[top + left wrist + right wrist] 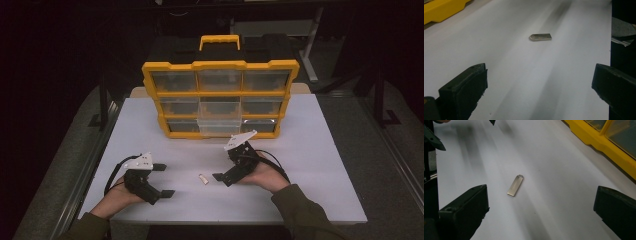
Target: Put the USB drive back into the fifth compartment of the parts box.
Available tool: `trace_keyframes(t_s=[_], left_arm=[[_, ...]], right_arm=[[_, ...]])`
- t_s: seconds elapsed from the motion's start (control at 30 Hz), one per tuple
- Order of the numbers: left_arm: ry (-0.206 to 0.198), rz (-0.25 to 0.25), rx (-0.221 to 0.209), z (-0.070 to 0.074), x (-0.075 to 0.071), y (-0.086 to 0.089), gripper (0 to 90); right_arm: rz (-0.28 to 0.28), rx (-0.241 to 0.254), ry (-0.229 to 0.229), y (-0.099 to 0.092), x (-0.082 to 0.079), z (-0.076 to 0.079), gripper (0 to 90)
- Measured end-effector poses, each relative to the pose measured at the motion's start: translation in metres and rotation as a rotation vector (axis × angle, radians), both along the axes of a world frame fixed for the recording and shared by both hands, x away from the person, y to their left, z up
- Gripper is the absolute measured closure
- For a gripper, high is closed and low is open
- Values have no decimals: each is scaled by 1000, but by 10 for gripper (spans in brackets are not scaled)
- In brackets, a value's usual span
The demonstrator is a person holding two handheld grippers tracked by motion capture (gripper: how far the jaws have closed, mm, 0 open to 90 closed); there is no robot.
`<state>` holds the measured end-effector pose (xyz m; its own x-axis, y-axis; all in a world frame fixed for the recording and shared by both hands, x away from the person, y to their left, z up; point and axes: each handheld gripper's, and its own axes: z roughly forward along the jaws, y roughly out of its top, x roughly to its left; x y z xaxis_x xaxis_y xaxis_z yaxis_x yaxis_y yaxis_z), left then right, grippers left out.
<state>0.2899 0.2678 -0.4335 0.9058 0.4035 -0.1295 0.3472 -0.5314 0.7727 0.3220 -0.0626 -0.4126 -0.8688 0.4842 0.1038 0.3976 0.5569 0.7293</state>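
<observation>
Both grippers rest low over the table (310,150) with their jaws spread wide and nothing between them. My left gripper (162,180) sits at about 7 o'clock on the white top in the high view, its jaws pointing toward 3 o'clock. My right gripper (222,172) sits at about 5 o'clock, tilted, its jaws pointing toward 8 o'clock.

Between the two lies the stick (203,179), a small flat metal USB piece, flat on the table and touched by neither gripper. It is nearer my right gripper, just beside that one's jaw tips at their 9 o'clock, and somewhat farther from my left gripper, at its 3 o'clock.

From the left gripper view the stick (540,37) lies ahead at about 12 o'clock, well beyond the open jaws, its long side running crosswise. From the right gripper view the stick (515,185) lies closer, at about 11 o'clock, nearer the jaw on that view's left, its length running up toward 1 o'clock with the ringed end farthest from me.

At 12 o'clock on the table stands the organiser (220,97), a yellow case upright with clear drawers in three rows and a handle on top. One middle drawer in the bottom row stands pulled out a little. The organiser is well apart from the stick and both grippers.
</observation>
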Motion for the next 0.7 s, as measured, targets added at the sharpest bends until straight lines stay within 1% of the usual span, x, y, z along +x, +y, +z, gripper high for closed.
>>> trace_keyframes(t_s=[0.23,0.7], left_arm=[[0,0,-2,0,0,0,0],[0,0,-4,0,-1,0,0]], right_arm=[[11,3,9,5,1,1,0],[36,5,1,18,4,4,0]])
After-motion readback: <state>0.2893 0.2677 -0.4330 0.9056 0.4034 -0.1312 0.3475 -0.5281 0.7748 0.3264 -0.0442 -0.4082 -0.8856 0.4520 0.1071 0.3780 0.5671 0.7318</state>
